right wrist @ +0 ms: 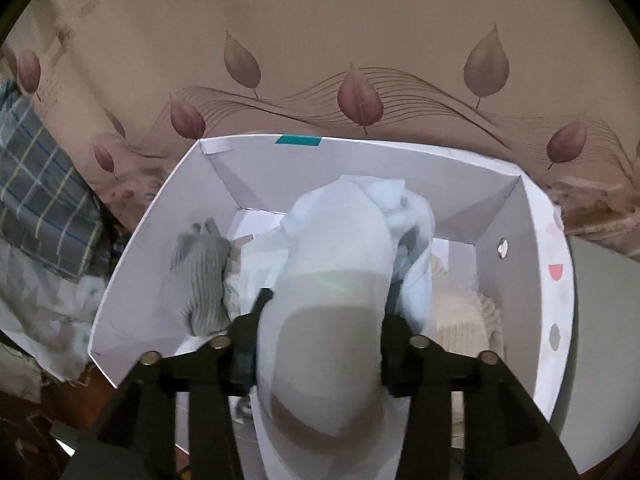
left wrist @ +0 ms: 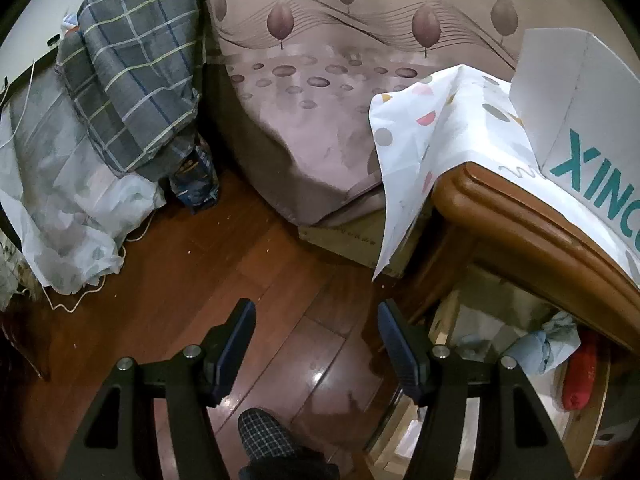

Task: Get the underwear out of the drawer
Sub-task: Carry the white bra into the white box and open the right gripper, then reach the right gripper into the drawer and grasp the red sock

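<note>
In the right wrist view a white and pale blue piece of underwear (right wrist: pixel 332 264) hangs bunched between the fingers of my right gripper (right wrist: pixel 329 304), over an open white box (right wrist: pixel 152 240). The jaws stand apart and the cloth fills the gap; it looks loose and blurred rather than pinched. A grey knitted item (right wrist: pixel 200 280) and a cream ribbed one (right wrist: pixel 460 316) lie in the box. In the left wrist view my left gripper (left wrist: pixel 316 306) is open over the wooden floor with nothing in it. The open drawer (left wrist: pixel 448 320) at lower right holds a light blue garment (left wrist: pixel 548 344) and a red one (left wrist: pixel 580 376).
The white box (left wrist: pixel 580 120) with teal letters stands on a patterned cloth on the wooden nightstand (left wrist: pixel 520 216) above the drawer. A bed (left wrist: pixel 320 120) with leaf-print cover lies behind. Plaid bedding (left wrist: pixel 132 80) is heaped at left. A person's slippered foot (left wrist: pixel 264 436) is on the floor.
</note>
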The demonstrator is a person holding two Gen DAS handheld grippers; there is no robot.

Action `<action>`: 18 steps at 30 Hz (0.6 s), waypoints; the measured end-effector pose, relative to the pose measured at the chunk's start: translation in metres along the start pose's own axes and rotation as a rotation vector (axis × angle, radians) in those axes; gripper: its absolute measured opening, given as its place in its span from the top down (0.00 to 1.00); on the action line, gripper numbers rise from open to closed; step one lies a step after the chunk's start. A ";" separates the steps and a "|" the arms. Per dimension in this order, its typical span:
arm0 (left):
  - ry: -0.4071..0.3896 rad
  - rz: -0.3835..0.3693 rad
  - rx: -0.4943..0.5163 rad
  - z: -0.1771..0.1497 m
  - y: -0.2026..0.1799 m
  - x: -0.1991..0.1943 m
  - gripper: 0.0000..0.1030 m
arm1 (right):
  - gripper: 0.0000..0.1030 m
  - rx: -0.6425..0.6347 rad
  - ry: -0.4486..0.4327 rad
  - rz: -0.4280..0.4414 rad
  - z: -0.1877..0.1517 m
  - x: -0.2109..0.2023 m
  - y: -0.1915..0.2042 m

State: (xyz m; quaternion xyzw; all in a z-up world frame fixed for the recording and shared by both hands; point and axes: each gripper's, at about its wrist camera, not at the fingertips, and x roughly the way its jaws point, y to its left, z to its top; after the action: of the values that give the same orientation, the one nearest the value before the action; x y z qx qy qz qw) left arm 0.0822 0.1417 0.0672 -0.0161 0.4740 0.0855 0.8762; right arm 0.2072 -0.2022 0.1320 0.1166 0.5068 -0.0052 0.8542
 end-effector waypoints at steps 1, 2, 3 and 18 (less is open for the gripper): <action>-0.003 0.000 0.000 0.000 0.000 -0.001 0.37 | 0.46 -0.010 -0.004 -0.011 -0.001 -0.001 0.001; -0.004 0.000 -0.003 0.000 0.001 -0.001 0.37 | 0.40 -0.031 -0.016 -0.030 -0.002 -0.007 0.003; -0.004 0.001 -0.009 0.000 0.002 -0.001 0.37 | 0.39 -0.041 -0.028 -0.036 -0.003 -0.013 0.004; 0.047 -0.004 -0.121 0.001 0.022 0.007 0.37 | 0.35 -0.422 -0.118 -0.080 -0.153 -0.104 0.022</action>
State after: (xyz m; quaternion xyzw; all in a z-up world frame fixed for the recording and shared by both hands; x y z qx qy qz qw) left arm 0.0831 0.1647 0.0636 -0.0720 0.4884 0.1119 0.8624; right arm 0.0268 -0.1608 0.1562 -0.0852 0.4498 0.0604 0.8870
